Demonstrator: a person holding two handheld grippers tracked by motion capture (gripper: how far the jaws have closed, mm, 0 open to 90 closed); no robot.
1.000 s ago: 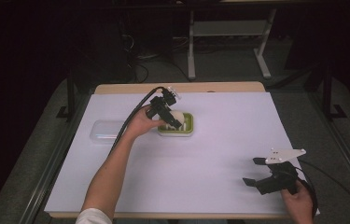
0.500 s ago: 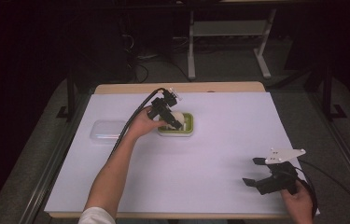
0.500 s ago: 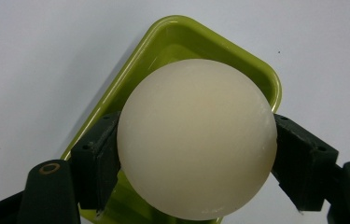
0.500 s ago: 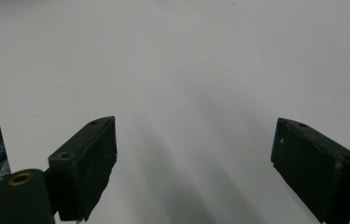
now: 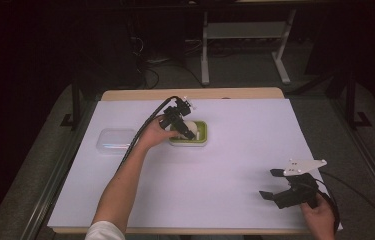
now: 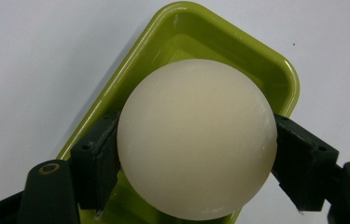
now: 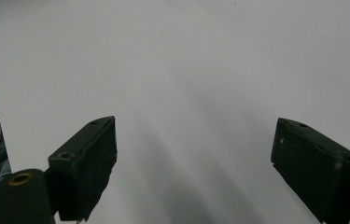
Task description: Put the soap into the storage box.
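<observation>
Clamping on a smooth, cream-white ball [image 6: 196, 137], the left gripper [image 6: 196, 163] is seen with its two black jaws pressed against the ball's opposite flanks, a little below its widest line. The ball is held directly above the shallow lime-green plastic tray [image 6: 275, 70]; whether its underside is resting on the tray floor or is just clear of it cannot be told from the left gripper view. In the high view the left gripper [image 5: 179, 121] is set over the tray [image 5: 201, 141], which lies on the white-covered surface [image 5: 235, 165] towards its far side, with a clear, lidded plastic box [image 5: 116, 140] well apart on its left.

The main risk is judged to be slippage: a hard, round, glossy thing is gripped on two small flat pads [image 6: 95, 163], so little contact is offered, and any tilt or jerk of the hand could let the ball squirt out. If it is dropped onto the tray rim rather than the floor, it could bounce off and roll across the surface, which has no raised edge. A squeeze placed off the ball's centre line would push it forwards or backwards out of the jaws. The light tray could also be nudged or tipped if a jaw catches its wall.

The right gripper [image 5: 286, 189] is held low near the right front corner of the surface, its jaws wide apart and empty.
</observation>
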